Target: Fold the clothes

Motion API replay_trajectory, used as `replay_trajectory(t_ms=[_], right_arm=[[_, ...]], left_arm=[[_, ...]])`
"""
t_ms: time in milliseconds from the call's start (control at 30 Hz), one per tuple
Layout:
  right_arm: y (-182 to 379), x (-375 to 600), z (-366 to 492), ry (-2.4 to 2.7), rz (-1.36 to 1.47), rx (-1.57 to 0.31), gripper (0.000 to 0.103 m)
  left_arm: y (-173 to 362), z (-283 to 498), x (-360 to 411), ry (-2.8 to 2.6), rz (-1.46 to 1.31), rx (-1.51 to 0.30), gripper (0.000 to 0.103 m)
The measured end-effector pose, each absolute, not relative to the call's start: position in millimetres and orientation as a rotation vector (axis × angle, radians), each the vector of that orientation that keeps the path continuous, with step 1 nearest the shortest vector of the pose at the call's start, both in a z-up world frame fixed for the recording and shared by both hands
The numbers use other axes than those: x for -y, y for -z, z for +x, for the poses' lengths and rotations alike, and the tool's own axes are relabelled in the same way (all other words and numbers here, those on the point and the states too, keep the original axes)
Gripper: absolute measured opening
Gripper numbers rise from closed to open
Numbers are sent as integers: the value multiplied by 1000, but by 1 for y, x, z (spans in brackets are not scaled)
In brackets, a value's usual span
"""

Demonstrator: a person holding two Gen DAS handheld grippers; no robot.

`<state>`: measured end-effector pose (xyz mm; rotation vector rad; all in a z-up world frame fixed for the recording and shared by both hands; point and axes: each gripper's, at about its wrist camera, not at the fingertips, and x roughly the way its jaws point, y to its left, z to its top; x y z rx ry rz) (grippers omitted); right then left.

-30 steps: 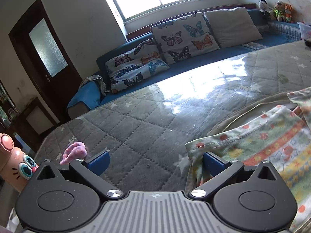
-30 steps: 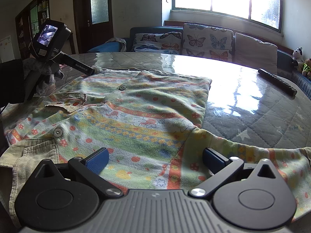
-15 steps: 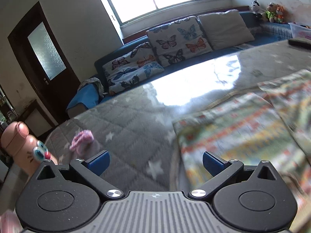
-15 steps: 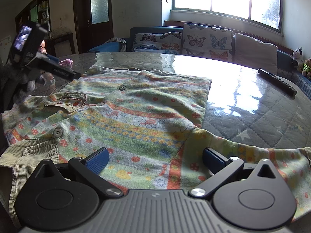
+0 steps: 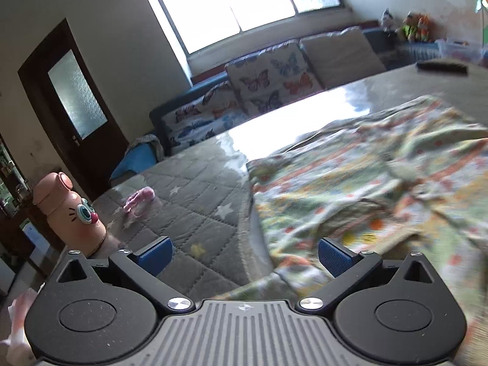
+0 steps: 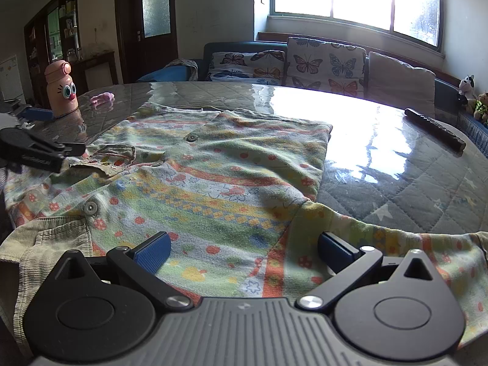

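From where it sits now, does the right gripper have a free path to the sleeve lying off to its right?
Probably yes. The right gripper is open and holds nothing, low over the shirt. The sleeve lies flat on the table just beyond its right finger, with nothing on top of it. The remote lies well beyond.

Shirt lies on table; bottle stands beyond its left edge, remote far right
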<state>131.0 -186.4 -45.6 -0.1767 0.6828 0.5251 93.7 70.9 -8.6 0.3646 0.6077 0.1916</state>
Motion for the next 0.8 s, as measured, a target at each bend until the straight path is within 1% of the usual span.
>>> replay_trajectory(t_ms=[133, 333, 500, 800], right_arm=[[46, 186, 131, -524, -178, -683, 103], [46, 185, 131, -522, -185, -684, 103], [42, 184, 128, -505, -178, -707, 103], [23, 167, 89, -613, -151, -676, 103]], left_arm=[[7, 64, -50, -143, 367, -576, 103], [21, 32, -22, -124, 429, -553, 103], [20, 15, -18, -132, 413, -536, 103], [24, -3, -16, -133, 401, -521, 103]])
